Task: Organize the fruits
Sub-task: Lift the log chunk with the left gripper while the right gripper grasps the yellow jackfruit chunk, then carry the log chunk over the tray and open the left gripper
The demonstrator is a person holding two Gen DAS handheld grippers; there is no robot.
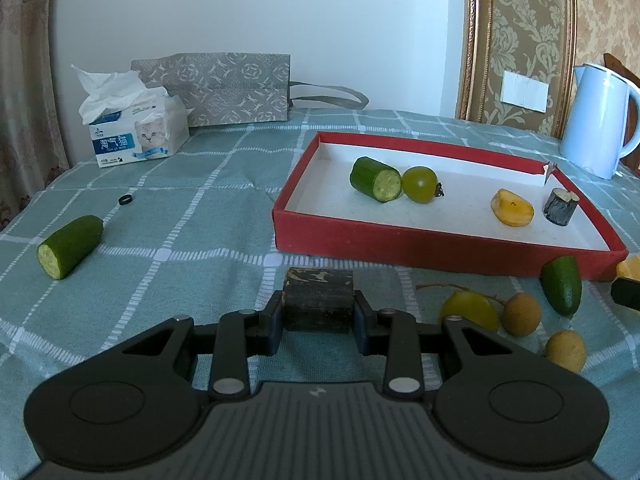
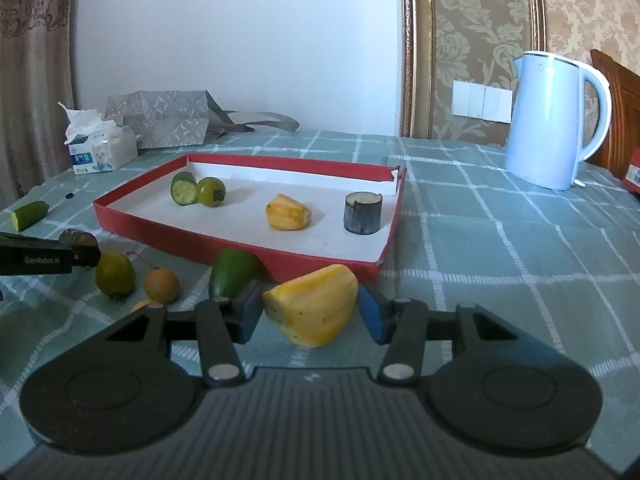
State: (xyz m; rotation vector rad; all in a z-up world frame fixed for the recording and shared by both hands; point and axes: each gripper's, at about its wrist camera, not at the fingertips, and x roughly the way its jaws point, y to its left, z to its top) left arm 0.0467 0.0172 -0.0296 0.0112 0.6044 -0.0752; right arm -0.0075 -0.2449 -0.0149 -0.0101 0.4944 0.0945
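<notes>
My left gripper (image 1: 318,306) is shut on a dark cylindrical chunk (image 1: 318,300), held in front of the red tray (image 1: 440,246). My right gripper (image 2: 310,312) is around a yellow fruit piece (image 2: 312,304); the left pad touches it, the right pad shows a small gap. The tray (image 2: 240,244) holds a cucumber piece (image 2: 184,190), a green fruit (image 2: 211,191), a yellow piece (image 2: 288,213) and a dark chunk (image 2: 363,213). On the cloth lie a green fruit (image 2: 115,274), a brown round fruit (image 2: 161,285), a cucumber end (image 2: 234,274) and another cucumber piece (image 1: 70,246).
A tissue box (image 1: 138,136) and a grey bag (image 1: 224,88) stand at the back left. A pale blue kettle (image 2: 554,120) stands at the back right. A small black ring (image 1: 126,199) lies on the checked tablecloth. A second brown fruit (image 1: 565,350) lies near my left gripper.
</notes>
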